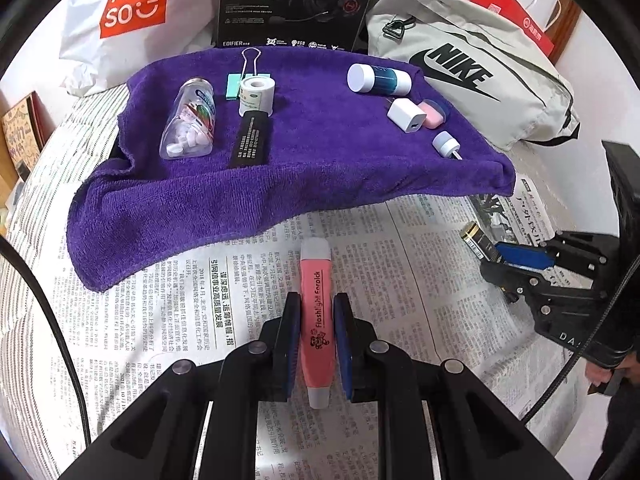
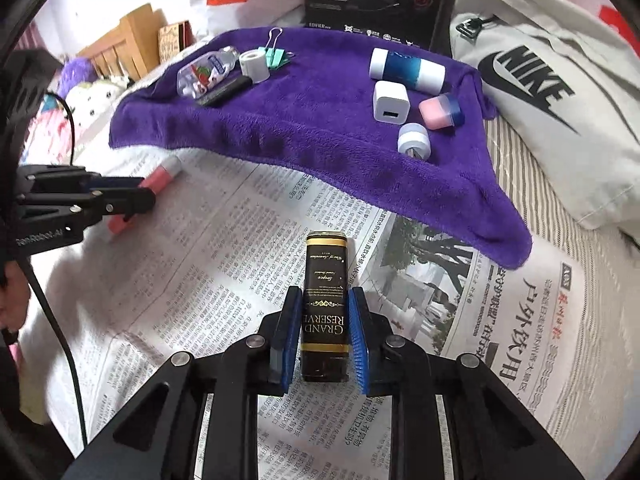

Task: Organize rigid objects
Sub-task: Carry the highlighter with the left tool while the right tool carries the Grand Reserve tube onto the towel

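My left gripper [image 1: 316, 312] is shut on a pink flashlight pen [image 1: 316, 280] over the newspaper [image 1: 200, 340]; it also shows in the right wrist view [image 2: 136, 192] with the pen [image 2: 160, 178]. My right gripper [image 2: 324, 304] is shut on a black and gold box [image 2: 325, 276] over the newspaper [image 2: 180, 300]; it also shows in the left wrist view [image 1: 496, 256] with the box [image 1: 476, 238]. The purple towel [image 1: 320, 168] carries a pill bottle [image 1: 190, 120], tape roll [image 1: 257, 94], black stick [image 1: 252, 140], binder clip [image 1: 236, 80], blue-white cylinder [image 1: 378, 78], white charger [image 1: 406, 116], pink case [image 1: 432, 114] and a small white cap [image 1: 446, 144].
A Nike bag [image 1: 480, 76] lies at the right behind the towel. A black Edifier box [image 1: 296, 4] and a Miniso bag [image 1: 132, 4] stand at the back. Striped bedding [image 1: 24, 240] surrounds the newspaper. A cable [image 1: 60, 320] runs along the left.
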### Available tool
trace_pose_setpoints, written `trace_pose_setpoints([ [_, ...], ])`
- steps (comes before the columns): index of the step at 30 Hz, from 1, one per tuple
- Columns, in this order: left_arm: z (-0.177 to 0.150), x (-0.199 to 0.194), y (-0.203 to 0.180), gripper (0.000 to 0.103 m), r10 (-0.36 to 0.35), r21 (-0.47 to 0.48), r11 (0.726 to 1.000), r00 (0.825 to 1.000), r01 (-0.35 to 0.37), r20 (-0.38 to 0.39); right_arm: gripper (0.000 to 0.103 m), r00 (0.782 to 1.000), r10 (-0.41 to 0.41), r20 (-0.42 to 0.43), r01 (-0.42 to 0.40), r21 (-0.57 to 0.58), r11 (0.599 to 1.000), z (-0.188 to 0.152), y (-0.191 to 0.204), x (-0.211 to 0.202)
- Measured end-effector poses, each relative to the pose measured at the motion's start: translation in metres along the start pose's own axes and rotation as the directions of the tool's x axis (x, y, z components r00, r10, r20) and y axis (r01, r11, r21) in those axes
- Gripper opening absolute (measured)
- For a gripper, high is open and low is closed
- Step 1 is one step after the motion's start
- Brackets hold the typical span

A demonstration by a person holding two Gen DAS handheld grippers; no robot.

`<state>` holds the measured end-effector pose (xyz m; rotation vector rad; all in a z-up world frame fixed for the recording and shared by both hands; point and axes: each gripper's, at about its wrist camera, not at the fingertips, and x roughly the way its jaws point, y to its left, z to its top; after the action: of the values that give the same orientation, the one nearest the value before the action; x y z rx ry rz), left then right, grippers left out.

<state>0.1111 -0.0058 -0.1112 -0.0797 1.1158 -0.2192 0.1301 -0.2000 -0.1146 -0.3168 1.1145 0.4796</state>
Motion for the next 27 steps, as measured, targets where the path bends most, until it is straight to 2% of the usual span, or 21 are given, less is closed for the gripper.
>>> trace_pose_setpoints([
  [3, 0.0, 0.0, -0.003, 0.016, 0.012, 0.007, 1.0, 1.0, -0.012, -0.001, 0.023, 1.0, -0.005, -0.008, 0.005, -0.019, 1.0, 0.001, 0.001, 0.001],
  [10, 0.005, -0.011, 0.001, 0.016, -0.029, 0.002, 1.0, 1.0, 0.029, 0.005, 0.023, 0.998, 0.05, -0.035, -0.049, 0.032, 0.998, 0.002, -0.007, -0.003],
  [13, 0.011, -0.02, 0.003, 0.016, -0.058, -0.003, 0.998, 0.998, 0.058, 0.024, 0.023, 0.996, 0.086, -0.011, -0.086, 0.052, 0.995, 0.003, -0.011, -0.014],
  [18, 0.028, -0.035, 0.003, 0.016, -0.056, 0.012, 0.998, 0.997, 0.055, 0.05, 0.023, 0.991, 0.127, 0.03, -0.128, 0.063, 0.99, 0.011, -0.016, -0.032],
  [27, 0.066, -0.042, 0.014, 0.016, -0.036, 0.019, 0.999, 0.996, 0.035, 0.082, 0.023, 0.982, 0.141, 0.123, -0.148, 0.046, 0.988, 0.067, -0.029, -0.04],
])
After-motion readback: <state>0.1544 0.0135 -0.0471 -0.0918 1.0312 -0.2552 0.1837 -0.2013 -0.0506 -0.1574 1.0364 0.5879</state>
